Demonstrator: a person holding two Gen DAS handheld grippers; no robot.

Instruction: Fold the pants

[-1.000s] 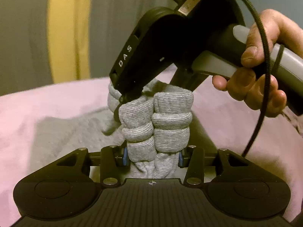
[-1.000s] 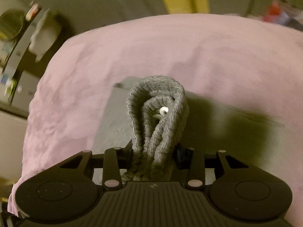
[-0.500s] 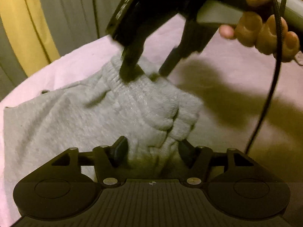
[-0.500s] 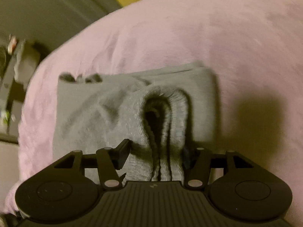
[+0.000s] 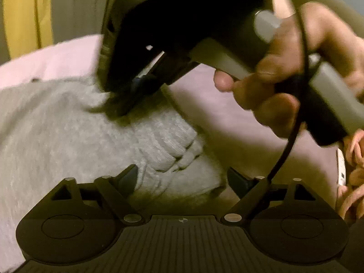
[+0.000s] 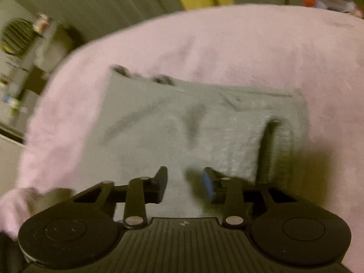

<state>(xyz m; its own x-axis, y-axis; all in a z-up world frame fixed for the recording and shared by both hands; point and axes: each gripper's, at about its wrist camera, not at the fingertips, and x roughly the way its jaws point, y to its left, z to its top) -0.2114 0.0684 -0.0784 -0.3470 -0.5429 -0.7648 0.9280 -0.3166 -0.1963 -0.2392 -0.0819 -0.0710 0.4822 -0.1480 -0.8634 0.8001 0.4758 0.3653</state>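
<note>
Close below the left tool point(image 5: 182, 177), jaws spreading and clear of the ribbed cuffs, grey knit pants point(image 6: 193, 125) lie folded on the pink bed cover point(image 6: 227, 45). Release step; smoothing looks next. Only the left view shows the right tool point(image 5: 134, 100) closing, empty, against the cloth.

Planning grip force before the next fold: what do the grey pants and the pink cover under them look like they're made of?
Pants: soft matte knit, probably cotton fleece; the cuffs show thick ribbing and bunch easily. Pink cover: fuzzy matte pile, likely a plush or fleece blanket; its surface looks napped and dimples softly. Blur leaves both uncertain.
</note>
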